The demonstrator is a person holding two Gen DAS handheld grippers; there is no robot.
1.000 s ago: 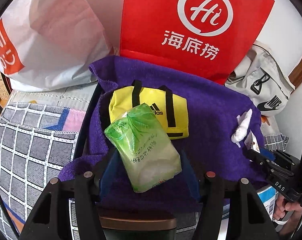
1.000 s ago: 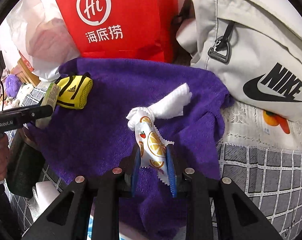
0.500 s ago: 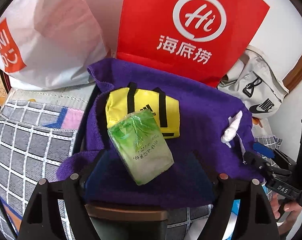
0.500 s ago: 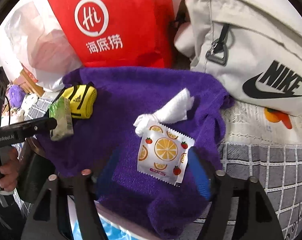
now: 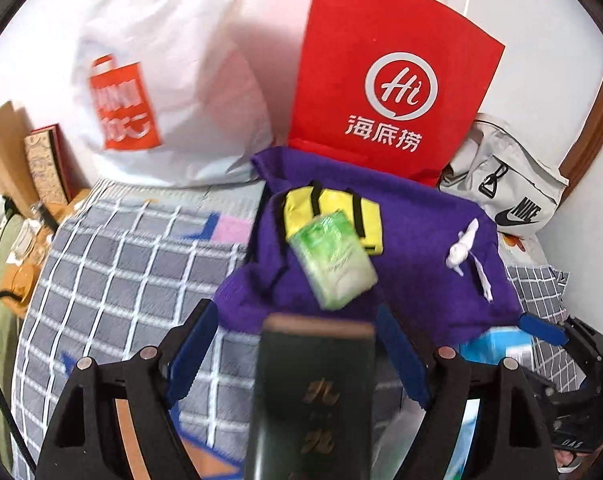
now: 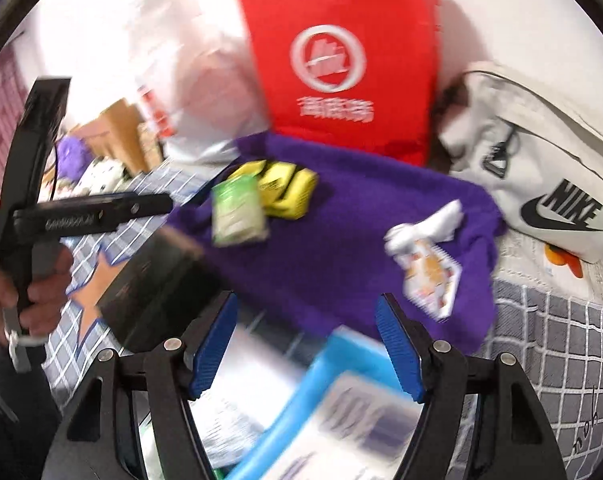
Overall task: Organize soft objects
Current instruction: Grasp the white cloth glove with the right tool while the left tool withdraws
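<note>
White wall [image 5: 541,20], brown wooden trim [image 5: 593,120], grey checked bedcover [image 5: 121,260]

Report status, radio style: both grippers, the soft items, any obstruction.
Left gripper and right gripper: jaws open, empty. Green pack and orange-print packet lie on purple towel. Dark box beneath left jaws.

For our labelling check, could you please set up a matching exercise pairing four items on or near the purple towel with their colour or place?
Things:
1. tissue pack
2. small duffel bag
3. paper bag
4. snack packet

Descriptions:
A. red, standing behind the purple towel
B. orange-slice print, next to a white cloth
C. green, leaning on a yellow item
D. yellow with black straps

Pairs: 1-C, 2-D, 3-A, 4-B
</note>
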